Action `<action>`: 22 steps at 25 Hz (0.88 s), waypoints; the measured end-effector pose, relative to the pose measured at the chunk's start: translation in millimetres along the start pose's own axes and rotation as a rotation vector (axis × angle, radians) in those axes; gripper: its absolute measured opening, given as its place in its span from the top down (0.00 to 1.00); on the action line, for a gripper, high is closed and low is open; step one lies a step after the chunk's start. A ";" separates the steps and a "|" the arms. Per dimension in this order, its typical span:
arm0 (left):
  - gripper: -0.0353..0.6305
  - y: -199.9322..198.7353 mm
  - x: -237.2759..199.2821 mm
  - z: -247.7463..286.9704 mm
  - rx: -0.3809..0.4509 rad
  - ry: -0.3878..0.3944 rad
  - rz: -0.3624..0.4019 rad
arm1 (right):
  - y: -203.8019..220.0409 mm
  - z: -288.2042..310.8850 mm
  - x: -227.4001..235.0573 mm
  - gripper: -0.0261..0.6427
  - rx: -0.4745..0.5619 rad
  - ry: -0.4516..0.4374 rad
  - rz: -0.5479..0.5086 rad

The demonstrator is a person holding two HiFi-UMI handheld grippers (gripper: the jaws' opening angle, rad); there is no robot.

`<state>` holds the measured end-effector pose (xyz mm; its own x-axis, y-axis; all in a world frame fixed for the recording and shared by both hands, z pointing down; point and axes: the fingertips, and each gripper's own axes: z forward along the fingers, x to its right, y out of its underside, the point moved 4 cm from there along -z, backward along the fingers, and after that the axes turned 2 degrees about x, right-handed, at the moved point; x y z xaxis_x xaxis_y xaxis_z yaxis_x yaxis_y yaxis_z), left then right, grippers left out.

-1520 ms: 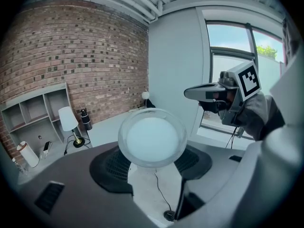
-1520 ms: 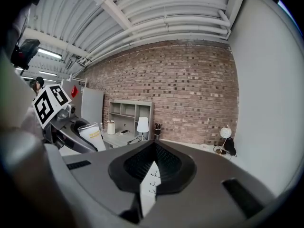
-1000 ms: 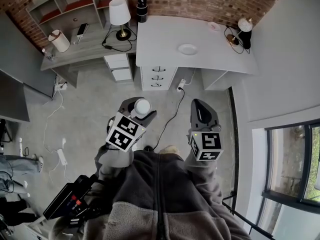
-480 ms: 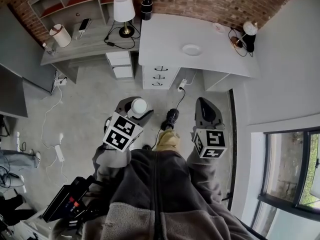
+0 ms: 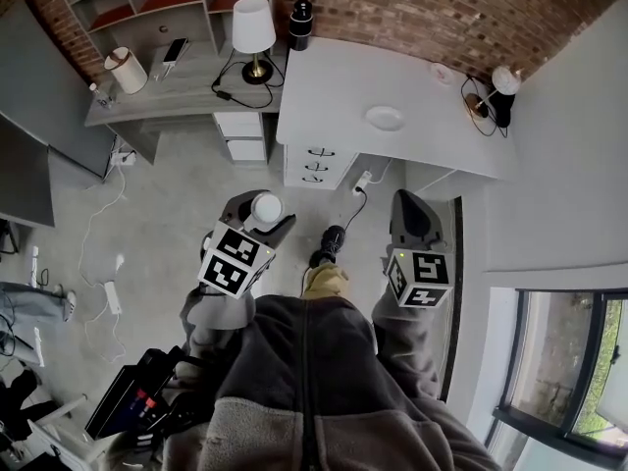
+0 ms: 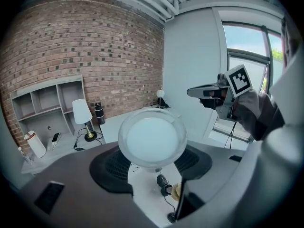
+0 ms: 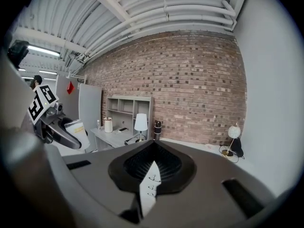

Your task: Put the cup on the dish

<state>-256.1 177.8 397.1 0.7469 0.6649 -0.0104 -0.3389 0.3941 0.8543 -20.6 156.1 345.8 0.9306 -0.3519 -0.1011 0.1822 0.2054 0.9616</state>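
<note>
A person stands on the concrete floor [image 5: 177,214] of a brick-walled room with a handheld gripper in each hand, well short of the white tabletop [image 5: 334,86] ahead. The left gripper [image 5: 253,220] is clamped on a pale, translucent cup [image 6: 152,139], its jaws pressed against the cup's sides and its open mouth facing the gripper's camera. The right gripper [image 5: 410,209] is held level beside it with nothing in it. Its jaws are drawn together, with only a thin sliver of light between them.

The dish [image 5: 385,118], small, white and round, lies bare near the middle of the tabletop, above a bank of drawers [image 5: 314,165]. A globe lamp [image 5: 502,81] stands at the tabletop's far right corner, and a shaded lamp [image 5: 252,27] sits on the grey desk [image 5: 157,91] alongside.

By the look of it, the job is about half done: the cup is secured and in the air, but it is well apart from the dish, with open floor between them. What appears to be left is the approach to the tabletop, lowering the cup squarely onto the dish, and releasing the grip.
</note>
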 end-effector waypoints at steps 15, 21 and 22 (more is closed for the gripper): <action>0.56 -90.6 -26.9 144.5 -0.043 0.033 0.068 | -1.4 106.6 127.0 0.96 0.004 -0.003 0.079; 0.56 -145.9 -44.3 204.6 -0.036 0.042 0.107 | -15.4 159.5 183.0 0.96 0.013 -0.012 0.098; 0.56 -152.8 -47.5 214.5 -0.039 0.045 0.112 | -16.2 168.1 190.7 0.96 0.012 -0.013 0.102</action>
<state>-117.0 -50.2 378.5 0.6772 0.7333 0.0602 -0.4416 0.3396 0.8304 100.5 -67.8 353.9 0.9398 -0.3418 0.0009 0.0825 0.2296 0.9698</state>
